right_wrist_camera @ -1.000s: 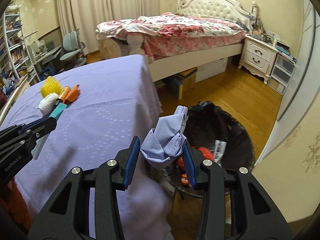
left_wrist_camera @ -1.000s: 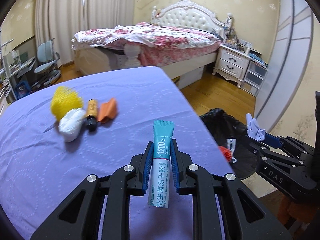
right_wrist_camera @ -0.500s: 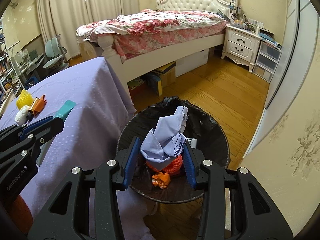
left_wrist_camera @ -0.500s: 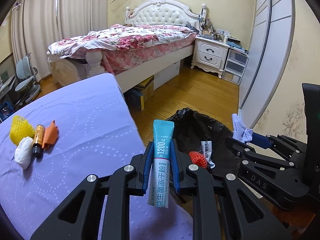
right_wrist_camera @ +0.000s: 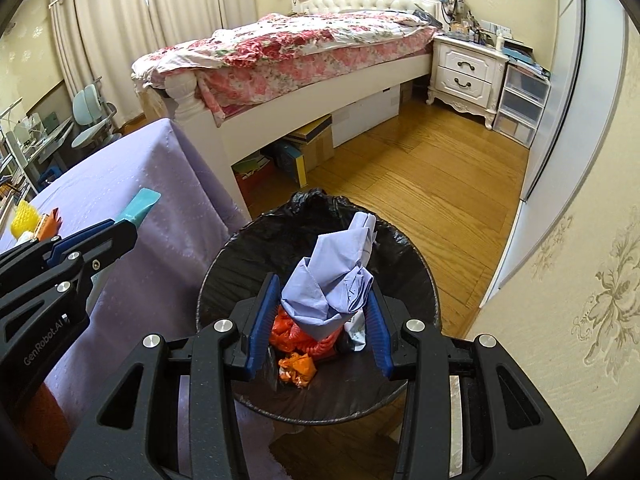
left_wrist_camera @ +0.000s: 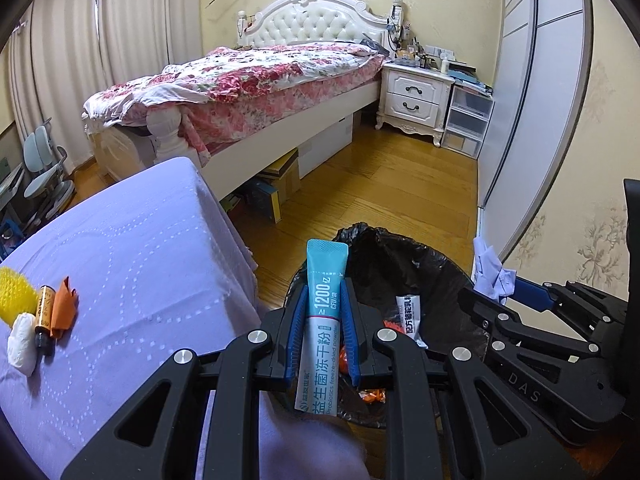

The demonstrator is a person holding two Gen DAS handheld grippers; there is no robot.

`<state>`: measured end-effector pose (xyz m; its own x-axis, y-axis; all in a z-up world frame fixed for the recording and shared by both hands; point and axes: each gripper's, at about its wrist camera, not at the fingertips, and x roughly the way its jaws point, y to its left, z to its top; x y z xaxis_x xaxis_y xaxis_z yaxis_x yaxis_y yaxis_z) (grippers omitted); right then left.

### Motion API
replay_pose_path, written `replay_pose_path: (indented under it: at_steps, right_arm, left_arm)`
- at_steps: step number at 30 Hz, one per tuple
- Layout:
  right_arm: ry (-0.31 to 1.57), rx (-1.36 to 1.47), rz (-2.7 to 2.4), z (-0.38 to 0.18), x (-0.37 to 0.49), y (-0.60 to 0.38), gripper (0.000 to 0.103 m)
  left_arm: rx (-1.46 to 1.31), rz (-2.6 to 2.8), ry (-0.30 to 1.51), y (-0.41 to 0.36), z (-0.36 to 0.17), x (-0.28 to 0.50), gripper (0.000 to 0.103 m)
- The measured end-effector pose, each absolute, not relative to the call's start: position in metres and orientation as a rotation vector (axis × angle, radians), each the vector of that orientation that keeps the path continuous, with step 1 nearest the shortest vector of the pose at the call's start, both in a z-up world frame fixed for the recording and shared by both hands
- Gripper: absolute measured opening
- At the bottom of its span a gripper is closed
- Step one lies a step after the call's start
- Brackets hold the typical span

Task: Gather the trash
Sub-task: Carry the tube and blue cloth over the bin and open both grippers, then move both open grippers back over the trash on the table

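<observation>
My left gripper point(left_wrist_camera: 323, 312) is shut on a teal and white powder sachet point(left_wrist_camera: 321, 320), held upright over the near rim of the black-lined trash bin point(left_wrist_camera: 420, 256). My right gripper point(right_wrist_camera: 320, 300) is shut on a crumpled lilac paper wad point(right_wrist_camera: 332, 284), held right above the bin's opening point(right_wrist_camera: 224, 264). The bin holds orange wrappers point(right_wrist_camera: 296, 364) and a white packet point(left_wrist_camera: 410, 316). On the purple-covered table point(left_wrist_camera: 140, 264) lie a yellow mesh piece point(left_wrist_camera: 14, 294), a white wad point(left_wrist_camera: 20, 344), a small amber bottle point(left_wrist_camera: 43, 316) and an orange scrap point(left_wrist_camera: 64, 308).
The bin stands on the wooden floor point(right_wrist_camera: 420, 168) just right of the table's edge. A bed point(right_wrist_camera: 300, 52) with boxes under it is behind. A white nightstand point(right_wrist_camera: 466, 68) and plastic drawers point(right_wrist_camera: 520, 108) stand by the right wall. Chairs point(right_wrist_camera: 90, 120) stand at the far left.
Both grippers have swung right from the table to the bin, each keeping its item. The right gripper now sits lower over the bin's opening; the left has come up to the rim.
</observation>
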<state>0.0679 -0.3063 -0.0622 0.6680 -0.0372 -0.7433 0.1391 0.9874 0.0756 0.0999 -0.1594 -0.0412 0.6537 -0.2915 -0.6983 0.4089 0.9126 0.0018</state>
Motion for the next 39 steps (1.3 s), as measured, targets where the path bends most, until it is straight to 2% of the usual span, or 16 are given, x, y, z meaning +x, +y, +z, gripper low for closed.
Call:
replay_pose_path:
  at_steps: [4, 6, 7, 8, 10, 14, 19, 26, 39]
  right_arm:
    - [0.836, 0.132, -0.107, -0.063, 0.071, -0.311, 0.041]
    - [0.835, 0.133, -0.107, -0.063, 0.072, -0.312, 0.042]
    - [0.834, 0.133, -0.11, -0.063, 0.073, -0.312, 0.044]
    - [0.823, 0.13, -0.123, -0.062, 0.072, -0.312, 0.052]
    - [0.816, 0.128, -0.132, -0.061, 0.072, -0.313, 0.056]
    - [0.811, 0.138, -0.154, -0.059, 0.071, -0.316, 0.058]
    - [0.8, 0.131, -0.166, -0.055, 0.068, -0.315, 0.067]
    - [0.791, 0.135, -0.165, -0.049, 0.065, -0.304, 0.076]
    - [0.819, 0.127, -0.02, -0.049, 0.071, -0.227, 0.077]
  left_arm:
    - [0.169, -0.393, 0.772, -0.163, -0.043, 0.103, 0.02]
    - [0.168, -0.382, 0.78, -0.164, -0.045, 0.105, 0.025]
    - [0.166, -0.379, 0.785, -0.165, -0.045, 0.106, 0.032]
    - [0.162, -0.374, 0.786, -0.165, -0.046, 0.107, 0.045]
    - [0.147, -0.361, 0.776, -0.161, -0.044, 0.107, 0.06]
    - [0.132, -0.339, 0.763, -0.155, -0.041, 0.105, 0.073]
    - [0.141, -0.283, 0.747, -0.145, -0.037, 0.103, 0.078]
    - [0.154, -0.22, 0.733, -0.124, -0.031, 0.095, 0.08]
    - [0.099, -0.039, 0.751, -0.034, -0.029, 0.086, 0.08]
